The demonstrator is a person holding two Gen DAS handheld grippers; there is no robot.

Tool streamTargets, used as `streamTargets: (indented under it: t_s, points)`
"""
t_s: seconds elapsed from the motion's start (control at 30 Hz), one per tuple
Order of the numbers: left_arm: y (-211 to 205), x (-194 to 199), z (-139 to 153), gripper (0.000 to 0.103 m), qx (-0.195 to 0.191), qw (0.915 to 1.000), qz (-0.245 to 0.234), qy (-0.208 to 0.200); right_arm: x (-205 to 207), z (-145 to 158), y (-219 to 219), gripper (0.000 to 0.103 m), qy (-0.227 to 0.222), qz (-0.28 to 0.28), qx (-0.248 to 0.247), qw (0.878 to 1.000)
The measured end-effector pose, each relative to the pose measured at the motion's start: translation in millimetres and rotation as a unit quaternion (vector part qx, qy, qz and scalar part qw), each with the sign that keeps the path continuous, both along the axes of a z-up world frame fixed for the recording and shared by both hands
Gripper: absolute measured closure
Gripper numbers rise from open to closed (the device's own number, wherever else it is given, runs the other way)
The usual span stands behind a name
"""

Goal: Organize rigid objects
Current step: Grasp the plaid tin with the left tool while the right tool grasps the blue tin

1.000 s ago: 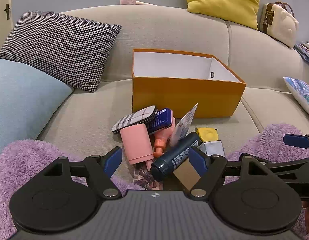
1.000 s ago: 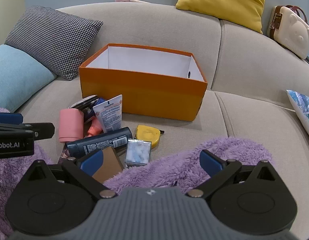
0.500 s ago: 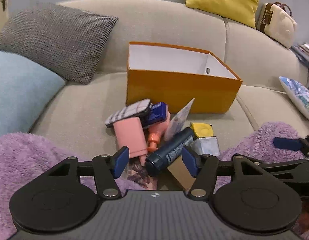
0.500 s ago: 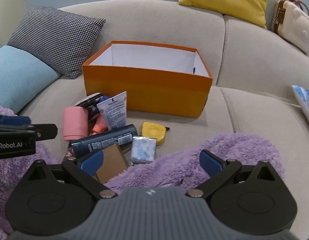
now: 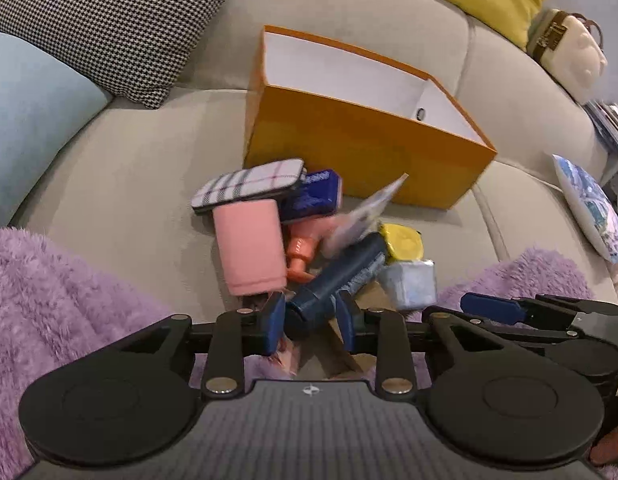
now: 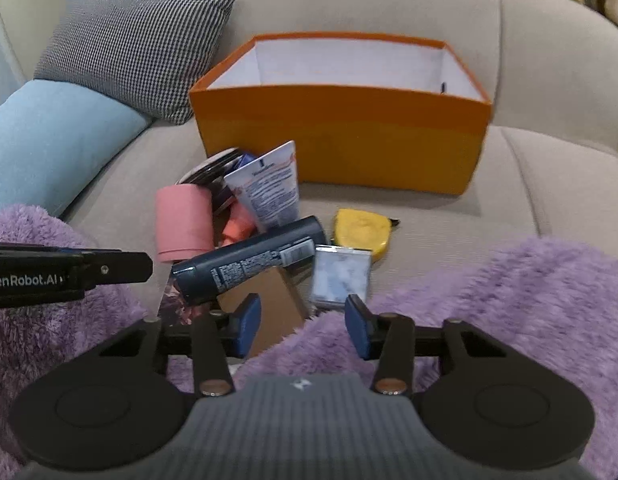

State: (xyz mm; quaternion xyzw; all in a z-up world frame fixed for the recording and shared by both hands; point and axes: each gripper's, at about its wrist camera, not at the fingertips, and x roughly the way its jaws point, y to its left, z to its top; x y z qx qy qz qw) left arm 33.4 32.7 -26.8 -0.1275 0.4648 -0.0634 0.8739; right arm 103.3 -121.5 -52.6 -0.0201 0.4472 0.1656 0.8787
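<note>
On the beige sofa (image 5: 121, 176) a small heap of things lay just in front of an open orange box (image 5: 361, 136), whose white inside showed nothing in it.

The left tool (image 5: 309, 320) pointed down at the near end of a dark blue bottle (image 5: 341, 276). Its jaws were closing with the bottle's cap end between them; the blue pads (image 5: 273, 322) stood close on either side of the bottle, but whether they already pressed on it I cannot tell.

The right tool (image 6: 303, 326) hung low over the near edge of the heap, its jaws also closing. Between them lay the edge of a brown card (image 6: 269, 304) and a fold of purple fleece (image 6: 509, 304), with no pad seen touching anything.

Just beyond its right pad lay a small silvery box (image 6: 341, 276), beside the dark blue bottle and touching a yellow tape measure (image 6: 361, 232) farther off.

To the left in the heap lay a pink cylinder (image 5: 249, 252), with a plaid case (image 5: 249, 186) and a blue tin (image 5: 317, 196) behind it, an orange-pink bottle (image 5: 305, 248) to its right, and a white tube (image 6: 269, 188) leaning toward the box.

A houndstooth cushion (image 5: 109, 20) and a light blue cushion (image 5: 29, 112) rested at the far left.
</note>
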Motion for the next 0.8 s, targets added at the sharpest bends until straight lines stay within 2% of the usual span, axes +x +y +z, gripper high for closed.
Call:
streamTargets:
  t_s: [0.2, 0.33, 0.5, 0.63, 0.8]
  points:
    - [10.1, 23.0, 0.7, 0.066, 0.009, 0.9998, -0.007, -0.015, 26.0, -3.2, 15.1, 0.053, 0.004, 0.03, 0.008, 0.999]
    - [11.1, 38.5, 4.5, 0.058, 0.046, 0.9978, -0.031, -0.037, 46.9, 8.5, 22.2, 0.053, -0.01, 0.036, 0.021, 0.999]
    - [-0.2, 60.2, 2.6, 0.044, 0.108, 0.9888, -0.083, -0.061, 84.5, 35.2, 31.9, 0.047, -0.03, 0.024, 0.048, 0.998]
    - [-11.6, 76.8, -12.8, 0.042, 0.151, 0.9804, -0.112, -0.06, 112.3, 32.2, 53.2, 0.047, -0.008, 0.045, 0.038, 0.998]
    - [-19.5, 91.5, -31.3, 0.042, 0.174, 0.9738, -0.139, -0.047, 131.7, 16.7, 72.0, 0.049, 0.022, 0.069, 0.022, 0.997]
